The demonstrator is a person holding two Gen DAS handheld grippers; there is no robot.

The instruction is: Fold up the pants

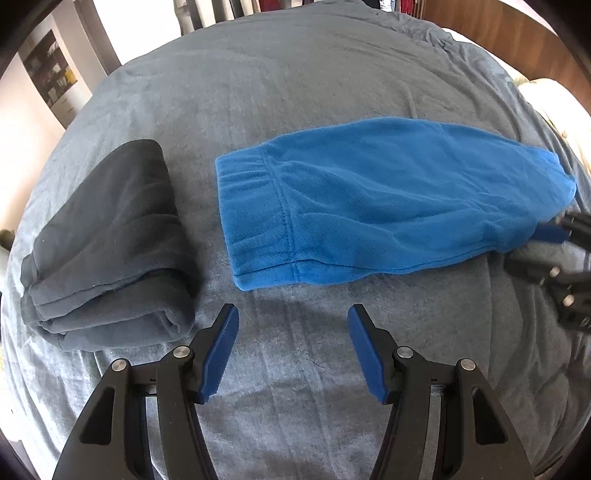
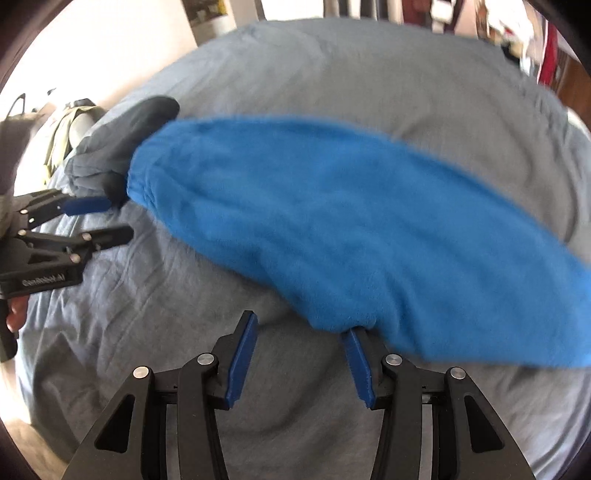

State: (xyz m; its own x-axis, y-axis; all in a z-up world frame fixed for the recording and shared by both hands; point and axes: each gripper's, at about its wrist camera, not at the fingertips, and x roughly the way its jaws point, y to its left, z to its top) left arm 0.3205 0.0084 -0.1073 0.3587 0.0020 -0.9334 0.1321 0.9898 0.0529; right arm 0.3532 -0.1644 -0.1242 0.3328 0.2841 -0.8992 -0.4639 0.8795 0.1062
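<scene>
Surface: a bed point(image 1: 295, 92) covered by a grey-blue fleecy blanket, lightly creased, fills both views.
Room: pale wall and a shelf unit point(image 1: 51, 74) at the far left; wooden furniture point(image 1: 498, 33) at the far right; clothes hang beyond the bed, blurred.
Left gripper point(image 1: 291, 314): jaws stand moderately wide over bare blanket, nothing between them, just short of the near waistband corner of the blue pants.
Right gripper point(image 2: 301, 325): jaws partly open; its right pad sits at the near edge of the blue pants, under the cloth's hem. Whether it presses the cloth I cannot tell; nothing is clamped between the pads.
Blue pants point(image 1: 388, 199): folded lengthwise into one long band, lying flat on the bed. Long axis runs left to right across the left wrist view, elastic waistband at the left end, narrower leg end toward the right gripper.
Dark pants point(image 1: 110, 251): already folded into a thick stack, lying just left of the blue waistband, apart from it.
Hand point(image 2: 16, 310): fingers on the left gripper's handle, at the picture's edge.
</scene>
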